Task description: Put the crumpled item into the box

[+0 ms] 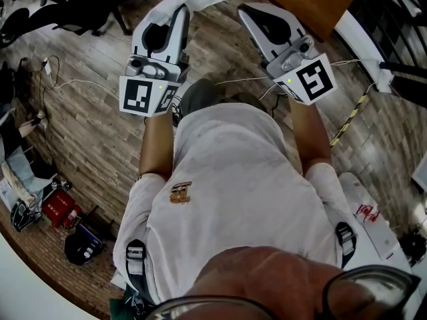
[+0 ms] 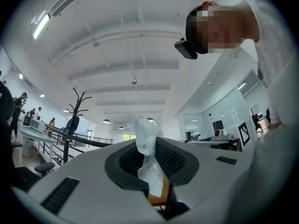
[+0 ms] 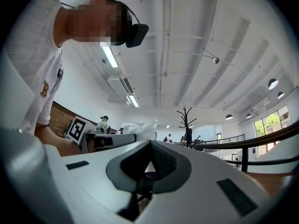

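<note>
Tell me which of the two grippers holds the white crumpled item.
The left gripper: the white crumpled item is pinched between its jaws. The right gripper has its jaws together with nothing between them.

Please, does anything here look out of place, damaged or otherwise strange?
The crumpled white item sticks loosely out of the left gripper, pinched between its jaws. No box shows in any view. Loose cables lie across the wooden floor. Nothing looks spilled or broken.

head view: steeply down | gripper views: upward, sharing ceiling
</note>
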### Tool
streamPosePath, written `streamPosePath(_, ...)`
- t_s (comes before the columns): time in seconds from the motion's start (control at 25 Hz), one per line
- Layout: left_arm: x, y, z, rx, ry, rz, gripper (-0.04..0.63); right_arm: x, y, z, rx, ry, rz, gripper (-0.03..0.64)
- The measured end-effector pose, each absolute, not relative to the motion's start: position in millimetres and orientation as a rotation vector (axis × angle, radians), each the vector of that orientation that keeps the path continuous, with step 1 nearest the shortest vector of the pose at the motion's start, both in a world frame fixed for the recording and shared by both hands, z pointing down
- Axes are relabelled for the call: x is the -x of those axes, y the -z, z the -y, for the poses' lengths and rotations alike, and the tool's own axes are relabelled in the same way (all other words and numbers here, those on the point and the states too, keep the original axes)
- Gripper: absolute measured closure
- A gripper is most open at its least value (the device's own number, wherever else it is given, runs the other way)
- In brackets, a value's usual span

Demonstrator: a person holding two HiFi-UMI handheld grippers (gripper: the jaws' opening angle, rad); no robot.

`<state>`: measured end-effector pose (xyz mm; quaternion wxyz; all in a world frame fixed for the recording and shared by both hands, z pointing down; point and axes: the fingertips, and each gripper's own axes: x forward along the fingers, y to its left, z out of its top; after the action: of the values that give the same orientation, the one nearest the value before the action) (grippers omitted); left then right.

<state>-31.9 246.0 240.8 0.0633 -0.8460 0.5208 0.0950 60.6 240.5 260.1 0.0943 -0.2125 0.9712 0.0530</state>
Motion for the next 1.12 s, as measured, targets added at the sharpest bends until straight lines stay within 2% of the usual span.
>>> streamPosePath(0.52, 55, -239, -201, 2.565, -0.332, -1.521, 0.515, -37, -258, -199, 0.669, -0.214, -2.889, 0.584)
streamPosePath(1.12, 120, -246, -61, 2.613, -0.333, -1.472, 0.515, 26, -258, -64, 0.743, -0.241, -2.900, 0.584)
